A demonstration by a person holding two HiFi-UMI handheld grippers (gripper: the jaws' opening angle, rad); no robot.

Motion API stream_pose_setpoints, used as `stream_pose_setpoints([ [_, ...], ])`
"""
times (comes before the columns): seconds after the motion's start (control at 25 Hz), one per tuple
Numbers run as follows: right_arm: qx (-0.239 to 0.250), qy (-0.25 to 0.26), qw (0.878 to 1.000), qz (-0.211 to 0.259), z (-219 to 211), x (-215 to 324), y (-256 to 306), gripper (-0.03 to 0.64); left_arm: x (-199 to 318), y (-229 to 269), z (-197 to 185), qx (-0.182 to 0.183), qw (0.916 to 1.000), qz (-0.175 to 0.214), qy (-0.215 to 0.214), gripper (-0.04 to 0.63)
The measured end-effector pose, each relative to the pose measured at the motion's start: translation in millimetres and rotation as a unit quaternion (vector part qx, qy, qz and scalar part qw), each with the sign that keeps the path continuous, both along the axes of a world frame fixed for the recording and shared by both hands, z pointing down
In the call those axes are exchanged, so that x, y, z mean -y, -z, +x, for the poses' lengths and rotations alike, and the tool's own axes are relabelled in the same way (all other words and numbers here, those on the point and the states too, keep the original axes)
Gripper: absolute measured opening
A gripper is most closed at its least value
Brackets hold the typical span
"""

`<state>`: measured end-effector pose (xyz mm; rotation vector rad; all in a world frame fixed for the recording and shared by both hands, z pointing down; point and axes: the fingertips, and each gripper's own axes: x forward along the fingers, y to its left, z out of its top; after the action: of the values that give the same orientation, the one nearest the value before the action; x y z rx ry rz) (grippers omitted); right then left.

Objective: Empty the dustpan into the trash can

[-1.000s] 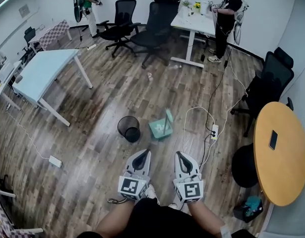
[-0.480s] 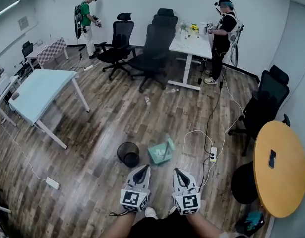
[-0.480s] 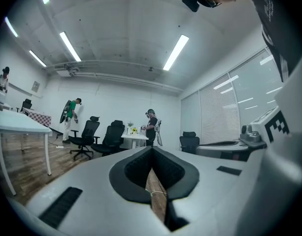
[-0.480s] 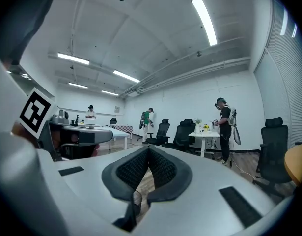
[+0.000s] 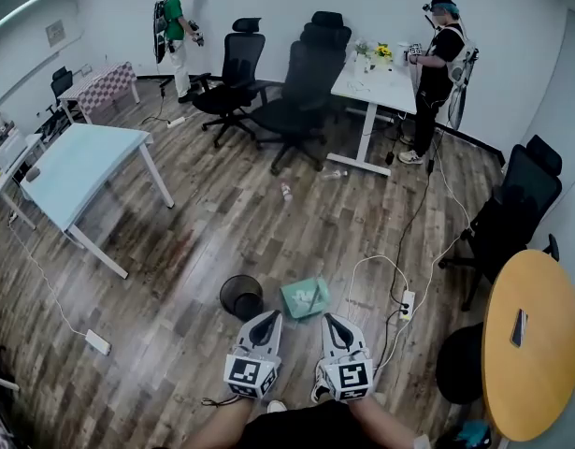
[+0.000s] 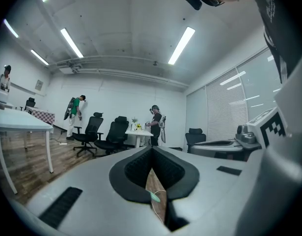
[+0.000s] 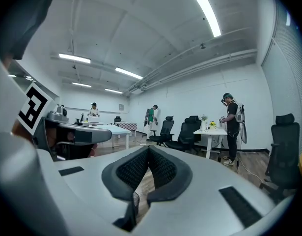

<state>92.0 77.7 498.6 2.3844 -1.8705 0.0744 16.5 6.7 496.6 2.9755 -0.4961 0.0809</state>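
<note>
A pale blue table stands on the left, two black office chairs crowd the white desk where a person in black stands, a person in green is by the far wall, and a power strip lies on the wood floor near a round wooden table.

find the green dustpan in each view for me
Head view: dustpan on the floor, bottom centre, right of the trash can.
Left gripper view: a green sliver of it low centre, through the jaw gap.
Right gripper view: not in it.
Shared landmark: white desk with flowers.
</note>
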Motion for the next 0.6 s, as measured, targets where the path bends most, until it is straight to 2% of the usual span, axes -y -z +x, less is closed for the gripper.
stream_pose_setpoints([
  [0.24, 0.004, 0.025, 1.000, -0.004, 56.2, 33.3, 2.8, 0.023, 27.2, 0.9, 58.3, 0.001, 0.9999, 0.001, 0.016, 0.012],
  [0.6, 0.012, 0.046, 0.998, -0.031, 123.9, 63.5, -18.5, 0.023, 63.4, -7.0, 115.7, 0.010, 0.9988, 0.007, 0.047, 0.012],
])
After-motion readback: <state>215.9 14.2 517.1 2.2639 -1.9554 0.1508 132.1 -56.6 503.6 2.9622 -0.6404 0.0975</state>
